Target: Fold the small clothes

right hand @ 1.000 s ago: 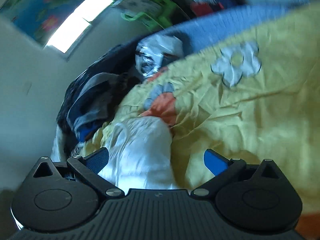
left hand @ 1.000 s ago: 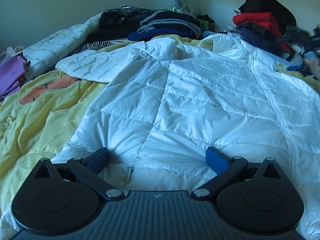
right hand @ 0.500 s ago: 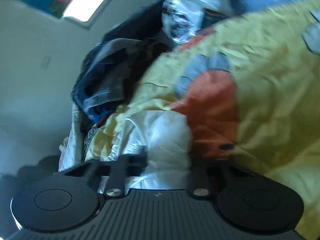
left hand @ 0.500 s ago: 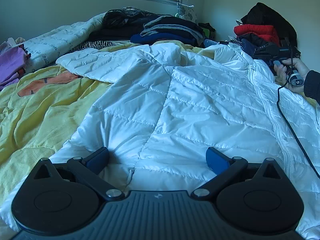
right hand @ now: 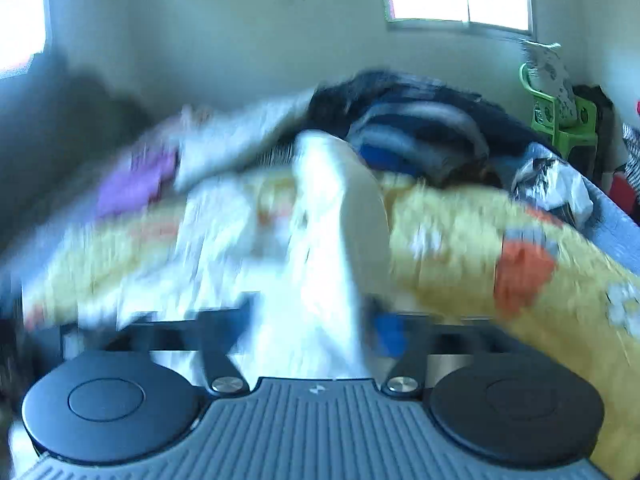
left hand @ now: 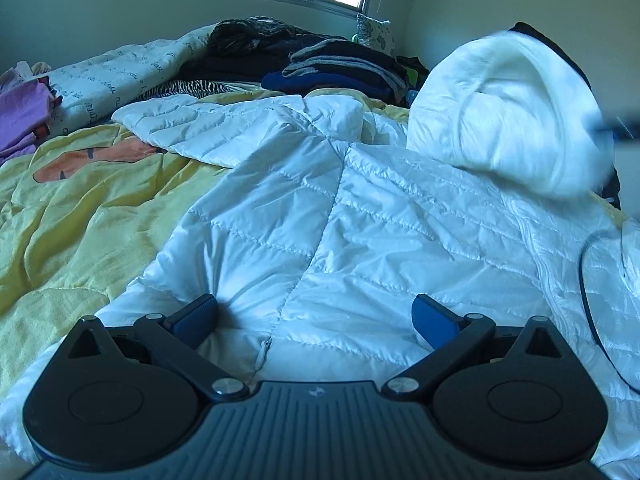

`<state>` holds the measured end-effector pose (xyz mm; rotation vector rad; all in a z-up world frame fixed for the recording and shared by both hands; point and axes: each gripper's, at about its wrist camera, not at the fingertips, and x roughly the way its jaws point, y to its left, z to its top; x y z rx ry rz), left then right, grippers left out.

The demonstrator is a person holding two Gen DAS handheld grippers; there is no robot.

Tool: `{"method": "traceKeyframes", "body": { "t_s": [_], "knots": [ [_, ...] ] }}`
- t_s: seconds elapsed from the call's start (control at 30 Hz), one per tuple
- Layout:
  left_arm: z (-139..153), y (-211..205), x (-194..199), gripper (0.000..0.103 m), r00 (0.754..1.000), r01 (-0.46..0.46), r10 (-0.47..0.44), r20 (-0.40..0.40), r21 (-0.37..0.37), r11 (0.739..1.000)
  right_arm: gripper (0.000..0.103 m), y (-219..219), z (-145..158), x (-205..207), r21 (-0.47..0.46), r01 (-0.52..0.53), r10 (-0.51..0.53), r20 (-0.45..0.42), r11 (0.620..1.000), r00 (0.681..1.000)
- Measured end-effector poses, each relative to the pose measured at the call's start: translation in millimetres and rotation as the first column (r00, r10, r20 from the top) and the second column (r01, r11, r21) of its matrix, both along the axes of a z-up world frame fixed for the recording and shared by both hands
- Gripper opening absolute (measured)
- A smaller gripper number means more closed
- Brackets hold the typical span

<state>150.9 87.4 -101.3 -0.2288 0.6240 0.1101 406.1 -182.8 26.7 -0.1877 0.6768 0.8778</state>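
A white quilted puffer jacket [left hand: 360, 216] lies spread on the yellow bedspread [left hand: 88, 216]. My left gripper [left hand: 316, 318] is open and rests low on the jacket's hem, its blue pads on either side of the zipper end. My right gripper [right hand: 316, 320] is shut on the jacket's white sleeve [right hand: 332, 208] and holds it up above the bed; this view is blurred. In the left wrist view the lifted sleeve [left hand: 508, 120] arcs over the jacket at the right.
Folded dark clothes [left hand: 336, 68] are stacked at the bed's far side. A white printed quilt [left hand: 120, 76] and purple clothes [left hand: 20, 116] lie at the far left. A black cable [left hand: 588, 280] crosses the jacket's right side. A green stool [right hand: 564, 120] stands by the wall.
My right gripper closed on the jacket's sleeve and swung it up and over toward the jacket's body. My left gripper stayed open on the hem.
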Motion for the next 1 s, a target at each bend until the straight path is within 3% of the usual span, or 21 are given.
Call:
{"method": "traceKeyframes", "body": {
  "t_s": [0.03,0.1,0.17,0.3,0.43,0.53,0.6,0.67,0.7,0.73,0.77,0.8,0.87,0.9,1.0],
  "knots": [
    [0,0,0,0.103,1.0,0.0,0.0,0.002,-0.004,1.0,0.1,0,-8,-16,-0.041,0.025,-0.024,0.016,0.999,1.0],
    [0,1,-1,0.103,1.0,-0.001,0.001,0.006,-0.011,1.0,0.088,-13,-23,-39,-0.072,0.092,-0.093,-0.013,0.993,0.996],
    [0,2,-1,0.103,1.0,-0.001,0.002,0.008,-0.016,1.0,0.089,-37,-33,-50,0.022,0.192,-0.187,-0.149,0.981,0.971],
    [0,3,-1,0.103,1.0,-0.003,0.003,0.012,-0.023,1.0,0.089,-88,-49,-75,0.227,0.403,-0.268,-0.458,0.887,0.848],
    [-1,4,-1,0.103,1.0,-0.004,0.004,0.016,-0.029,1.0,0.089,-111,-67,-95,0.337,0.547,-0.26,-0.616,0.766,0.744],
    [-1,4,-1,0.103,1.0,-0.005,0.005,0.016,-0.029,1.0,0.089,-113,-80,-89,0.333,0.639,-0.279,-0.694,0.694,0.664],
    [-1,4,-1,0.103,1.0,-0.004,0.005,0.016,-0.029,1.0,0.089,-105,-93,-74,0.288,0.679,-0.305,-0.729,0.676,0.613],
    [-1,4,-1,0.103,1.0,-0.004,0.005,0.016,-0.03,1.0,0.085,-89,-114,-57,0.218,0.728,-0.325,-0.786,0.65,0.525],
    [-1,4,-1,0.103,1.0,-0.004,0.005,0.016,-0.03,1.0,0.085,-82,-122,-51,0.214,0.737,-0.304,-0.811,0.641,0.5],
    [-1,4,-1,0.103,1.0,-0.004,0.005,0.016,-0.03,1.0,0.084,-73,-129,-45,0.221,0.74,-0.283,-0.825,0.636,0.489],
    [-1,4,-1,0.103,1.0,-0.004,0.005,0.016,-0.029,1.0,0.077,-65,-132,-42,0.224,0.742,-0.281,-0.825,0.632,0.489],
    [-1,4,-1,0.103,1.0,-0.004,0.005,0.016,-0.029,1.0,0.052,-57,-131,-41,0.235,0.741,-0.292,-0.812,0.629,0.506],
    [-1,4,-1,0.103,1.0,-0.004,0.005,0.015,-0.028,1.0,0.013,-44,-128,-42,0.265,0.723,-0.294,-0.784,0.638,0.547],
    [-1,4,-2,0.103,1.0,-0.005,0.005,0.016,-0.028,1.0,0.014,-40,-127,-44,0.27,0.722,-0.299,-0.777,0.637,0.554],
    [-1,3,-2,0.103,1.0,-0.004,0.005,0.013,-0.021,1.0,0.014,-35,-116,-57,0.313,0.688,-0.317,-0.712,0.655,0.626]
  ]
}}
